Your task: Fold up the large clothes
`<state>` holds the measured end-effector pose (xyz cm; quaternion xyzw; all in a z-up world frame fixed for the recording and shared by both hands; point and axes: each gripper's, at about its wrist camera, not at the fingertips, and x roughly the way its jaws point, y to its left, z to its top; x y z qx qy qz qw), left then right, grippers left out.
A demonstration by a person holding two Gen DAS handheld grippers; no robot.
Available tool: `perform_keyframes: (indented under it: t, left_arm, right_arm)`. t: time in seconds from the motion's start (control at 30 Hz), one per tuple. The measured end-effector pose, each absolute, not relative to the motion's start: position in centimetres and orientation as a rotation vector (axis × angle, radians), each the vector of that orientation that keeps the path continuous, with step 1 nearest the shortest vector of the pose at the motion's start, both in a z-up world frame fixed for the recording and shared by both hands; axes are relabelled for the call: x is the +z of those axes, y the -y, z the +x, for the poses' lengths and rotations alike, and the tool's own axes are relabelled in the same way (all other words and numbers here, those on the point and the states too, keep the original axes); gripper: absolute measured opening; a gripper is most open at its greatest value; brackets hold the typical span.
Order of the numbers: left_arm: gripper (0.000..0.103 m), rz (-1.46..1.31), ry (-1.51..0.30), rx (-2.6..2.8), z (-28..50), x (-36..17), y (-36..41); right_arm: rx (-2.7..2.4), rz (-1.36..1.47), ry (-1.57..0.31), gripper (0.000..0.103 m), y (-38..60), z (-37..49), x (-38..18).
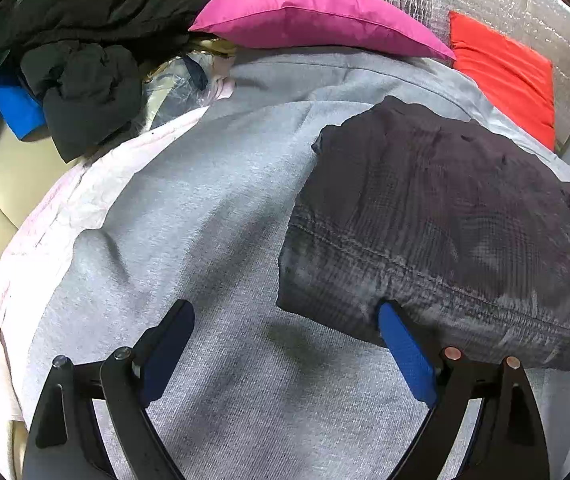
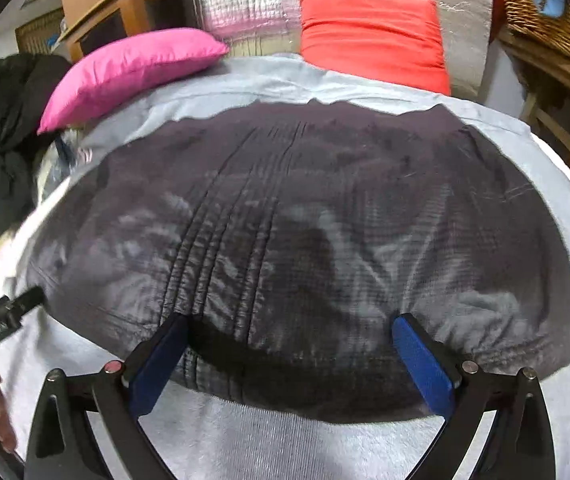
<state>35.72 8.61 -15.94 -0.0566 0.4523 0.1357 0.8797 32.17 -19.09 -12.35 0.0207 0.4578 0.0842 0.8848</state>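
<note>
**Snag risk at the near hem of the dark garment**

Left wrist view: left tongs (image 1: 287,334) stand spread wide and grasp nothing. The dark garment (image 1: 445,224) fills the right half of the frame, lying folded on a grey sheet (image 1: 205,220). Its near hem meets the blue pad of the tongs' right-hand finger (image 1: 405,354); whether pad and cloth touch or merely overlap in the picture I cannot tell. The other finger stands over bare sheet. My judgement: closing from here could pinch only a thin lip of hem, or sheet along with it, so that a lift drags the bedding and spoils the fold. The stitched seam runs from lower right toward centre left, and the garment's long axis follows it.

Right wrist view: right tongs (image 2: 289,340) are likewise released, both pads set against the near edge of the garment (image 2: 305,220), which bulges between them at lower centre. A shallow bite here may slip off this slick, quilted-looking cloth. Long axis runs left to right across the frame; the stitch lines point away toward the pink cushion (image 2: 133,68) and red cushion (image 2: 373,36) at top.
</note>
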Motion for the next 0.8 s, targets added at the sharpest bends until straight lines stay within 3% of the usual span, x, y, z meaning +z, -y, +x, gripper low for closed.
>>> perform_keyframes:
  t: [0.13,0.27,0.37,0.53,0.8]
  left_arm:
    - [0.094,-0.131,-0.953,0.279,35.5,-15.9,-8.5]
    - [0.094,-0.14,-0.973,0.28,35.6,-16.1,-8.7]
    - [0.094,-0.132,-0.971,0.277,35.7,-16.2,-8.8]
    - [0.094,-0.133,-0.973,0.272,35.7,-16.6,-9.2]
    - [0.094,-0.078,-0.983,0.29,35.5,-16.9,-9.1]
  right_arm:
    - [0.152,0.087,-0.893,0.103,21.2,31.4,-10.6]
    - [0.082,0.027,-1.016,0.103,22.8,33.0,-13.7]
    - [0.103,0.042,-1.001,0.103,23.1,33.1,-13.0]
    - [0.09,0.108,-0.883,0.103,26.1,31.2,-10.2]
    - [-0.028,0.331,-0.942,0.103,34.6,31.3,-12.3]
